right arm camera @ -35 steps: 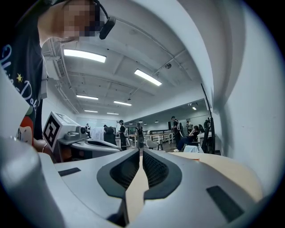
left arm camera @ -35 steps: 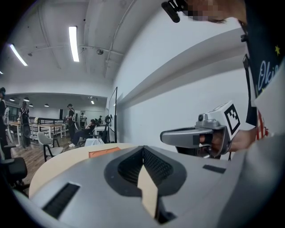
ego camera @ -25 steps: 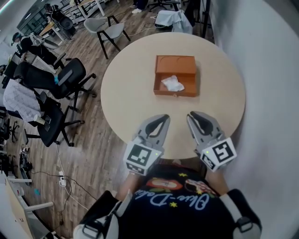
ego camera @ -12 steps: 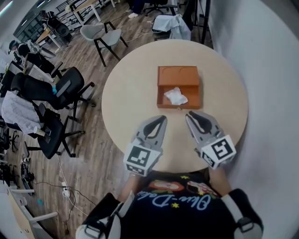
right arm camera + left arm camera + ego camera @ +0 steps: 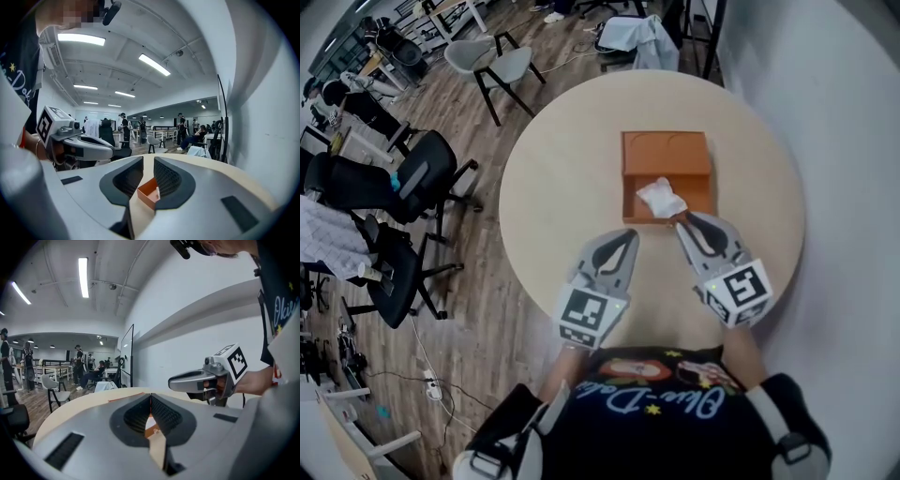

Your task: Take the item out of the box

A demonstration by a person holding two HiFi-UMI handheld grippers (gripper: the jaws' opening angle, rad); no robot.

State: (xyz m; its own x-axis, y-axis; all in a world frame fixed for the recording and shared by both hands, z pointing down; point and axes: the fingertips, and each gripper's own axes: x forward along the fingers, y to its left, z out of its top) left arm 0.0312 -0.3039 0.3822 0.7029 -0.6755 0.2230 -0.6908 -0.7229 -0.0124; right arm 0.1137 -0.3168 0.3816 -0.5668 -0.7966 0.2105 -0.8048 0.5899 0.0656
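Note:
An open orange box (image 5: 667, 155) lies on the round beige table (image 5: 562, 178), with a crumpled white item (image 5: 661, 198) in its near half. My right gripper (image 5: 696, 223) is open, its tips at the box's near edge, just right of the white item. In the right gripper view the box (image 5: 147, 194) shows low between the jaws. My left gripper (image 5: 625, 240) is shut with nothing in it and hovers over bare table, left of the box's near corner. In the left gripper view a sliver of the box (image 5: 152, 431) shows through its closed jaws.
A grey wall (image 5: 825, 112) runs close along the table's right side. Black office chairs (image 5: 403, 187) and a grey chair (image 5: 502, 66) stand on the wood floor to the left and behind. A white cloth (image 5: 633, 33) is draped on a seat beyond the table.
Both grippers have come nearer the box. The right gripper's tips went from well short of the box to its near edge. Box and white item have not moved on the table.

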